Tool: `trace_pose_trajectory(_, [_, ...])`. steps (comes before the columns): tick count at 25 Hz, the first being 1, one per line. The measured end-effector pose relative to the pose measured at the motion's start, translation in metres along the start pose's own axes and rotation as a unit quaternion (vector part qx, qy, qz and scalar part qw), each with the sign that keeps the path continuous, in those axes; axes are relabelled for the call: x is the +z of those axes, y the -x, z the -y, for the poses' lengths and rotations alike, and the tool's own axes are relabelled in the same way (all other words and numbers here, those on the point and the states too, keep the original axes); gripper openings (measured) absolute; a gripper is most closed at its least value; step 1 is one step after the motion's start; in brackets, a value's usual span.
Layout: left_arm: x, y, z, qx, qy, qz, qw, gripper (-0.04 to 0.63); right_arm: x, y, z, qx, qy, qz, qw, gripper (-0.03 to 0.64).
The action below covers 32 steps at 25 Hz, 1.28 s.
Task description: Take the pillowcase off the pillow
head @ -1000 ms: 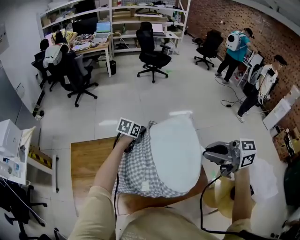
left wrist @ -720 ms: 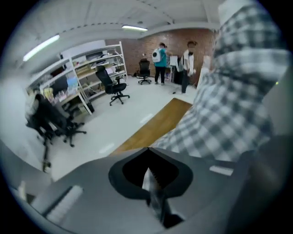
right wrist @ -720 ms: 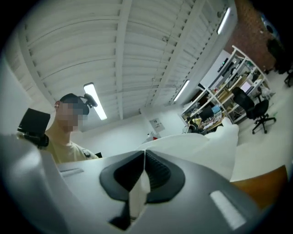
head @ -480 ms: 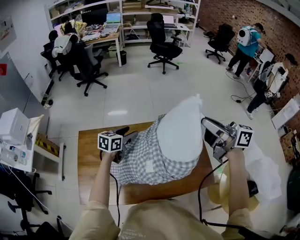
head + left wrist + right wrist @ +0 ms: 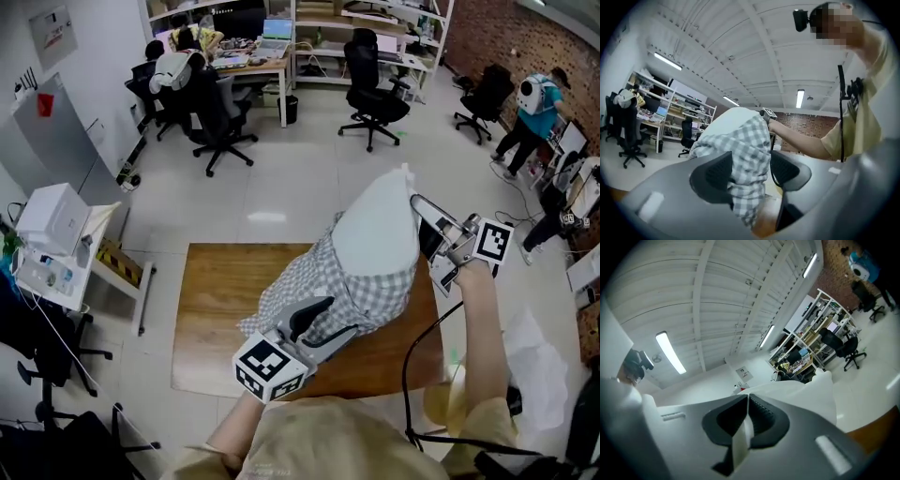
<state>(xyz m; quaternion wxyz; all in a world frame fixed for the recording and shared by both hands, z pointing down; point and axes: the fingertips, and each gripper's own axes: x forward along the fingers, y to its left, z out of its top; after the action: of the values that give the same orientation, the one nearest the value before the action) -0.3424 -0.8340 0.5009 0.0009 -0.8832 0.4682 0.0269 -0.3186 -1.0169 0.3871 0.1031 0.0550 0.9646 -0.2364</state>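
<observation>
The left gripper's (image 5: 750,171) jaws have just been opening and are seen about half apart. A fold of the checked pillowcase (image 5: 745,140) hangs between the pads, and no firm pinch is observed. The right gripper's (image 5: 747,401) jaws are closed on a thin fold of the white pillow (image 5: 806,390).

In the head view, the left gripper (image 5: 333,319) is found at 6 o'clock of the pillowcase (image 5: 319,281), at its lower hem. The right gripper (image 5: 419,208) is placed at 3 o'clock of the pillow (image 5: 375,234), near its top corner. The pillow is held tilted over the wooden table (image 5: 220,309). Its upper half is bared, and its lower half is covered by the pillowcase, which trails toward 7 o'clock.
</observation>
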Motion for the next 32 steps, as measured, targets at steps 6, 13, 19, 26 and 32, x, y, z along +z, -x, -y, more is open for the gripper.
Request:
trace_pose_trajectory(6, [-0.017,-0.028,-0.009,0.089,-0.056,0.008,0.9944,0.087,-0.002,-0.002,0.009,-0.015,0.010,0.018,1.000,0.008])
trace_pose_trajectory(13, [-0.079,-0.022,0.014,0.019,-0.050,-0.031,0.9981,0.008,-0.014,0.055,0.109,-0.221,-0.090,0.073,0.968,0.008])
trace_pose_trajectory(19, [-0.269,-0.002,-0.032,0.052,0.017,-0.152,0.9868,0.006,0.001,0.048,0.087,-0.091,-0.102,0.107,0.985,0.008])
trace_pose_trajectory(26, [-0.194,0.053,-0.038,-0.036,0.113,-0.036,0.9923,0.105,-0.006,0.031,-0.012,0.133,-0.062,0.019,0.989,0.008])
trace_pose_trajectory(32, [-0.098,0.098,-0.104,0.019,0.053,0.034,0.9978,0.176,-0.033,0.065,-0.049,0.172,0.008,-0.020,0.985,0.009])
